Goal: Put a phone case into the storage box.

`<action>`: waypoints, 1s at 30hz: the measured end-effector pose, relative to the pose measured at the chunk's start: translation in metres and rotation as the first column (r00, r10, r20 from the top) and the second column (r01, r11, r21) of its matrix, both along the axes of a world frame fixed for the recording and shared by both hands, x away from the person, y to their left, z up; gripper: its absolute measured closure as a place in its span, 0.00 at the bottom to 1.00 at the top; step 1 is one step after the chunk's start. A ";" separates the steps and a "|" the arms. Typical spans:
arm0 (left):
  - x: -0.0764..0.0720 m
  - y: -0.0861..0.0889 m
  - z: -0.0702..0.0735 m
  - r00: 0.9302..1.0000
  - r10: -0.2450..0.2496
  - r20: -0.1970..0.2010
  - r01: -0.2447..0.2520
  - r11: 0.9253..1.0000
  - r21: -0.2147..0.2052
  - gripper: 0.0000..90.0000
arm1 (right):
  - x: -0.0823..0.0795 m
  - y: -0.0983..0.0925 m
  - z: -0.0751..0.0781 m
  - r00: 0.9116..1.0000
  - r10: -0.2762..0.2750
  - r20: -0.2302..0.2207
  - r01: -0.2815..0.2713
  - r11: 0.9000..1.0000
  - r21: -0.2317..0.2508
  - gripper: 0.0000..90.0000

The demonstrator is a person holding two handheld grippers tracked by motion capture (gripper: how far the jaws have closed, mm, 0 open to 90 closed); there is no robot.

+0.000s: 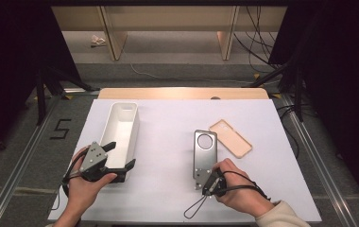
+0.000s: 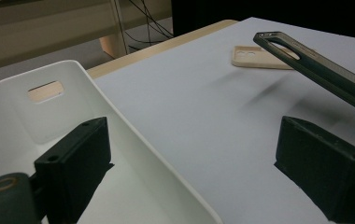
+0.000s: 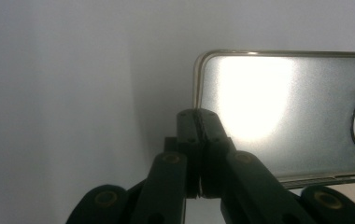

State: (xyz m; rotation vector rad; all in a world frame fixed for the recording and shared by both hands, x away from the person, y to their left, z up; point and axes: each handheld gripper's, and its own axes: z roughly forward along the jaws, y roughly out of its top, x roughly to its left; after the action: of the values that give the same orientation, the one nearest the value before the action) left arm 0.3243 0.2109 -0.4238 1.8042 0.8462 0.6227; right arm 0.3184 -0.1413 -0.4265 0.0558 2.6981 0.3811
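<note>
- Grey phone case (image 1: 204,153): one, clamped at its near edge by right tool (image 1: 209,182), lifted off the worktop (image 1: 168,142).
- Beige case (image 1: 230,137): one, flat beside it.
- White bin (image 1: 121,135): one; left tool (image 1: 121,161) jaws apart, straddling its right wall.

Left gripper (image 1: 120,156): black blocky jaws, screw holes in pads, grey three-cornered plate on top. Right gripper (image 1: 201,185): black linkage arms, brass-ringed pivots, thin black cable looping behind. Cream sleeve (image 1: 281,216) on right forearm.
</note>
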 end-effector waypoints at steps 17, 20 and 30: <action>-0.001 -0.018 0.013 1.000 -0.015 -0.019 0.015 1.000 0.004 0.14 | 0.000 -0.004 0.008 0.997 0.022 0.070 -0.034 0.985 0.170 1.00; -0.001 -0.029 0.021 0.999 -0.029 -0.033 0.030 1.000 0.008 0.16 | -0.002 -0.002 0.008 0.997 0.012 0.078 -0.027 0.982 0.189 1.00; 0.018 -0.068 0.039 0.995 -0.081 -0.066 0.080 0.997 -0.005 0.17 | -0.004 0.004 0.010 0.995 0.040 0.093 -0.059 0.977 0.204 1.00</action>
State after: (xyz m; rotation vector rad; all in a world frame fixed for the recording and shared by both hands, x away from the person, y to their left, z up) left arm 0.3421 0.1429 -0.3843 1.8563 0.8137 0.5124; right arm 0.3143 -0.1370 -0.4167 0.0305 2.5670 0.6629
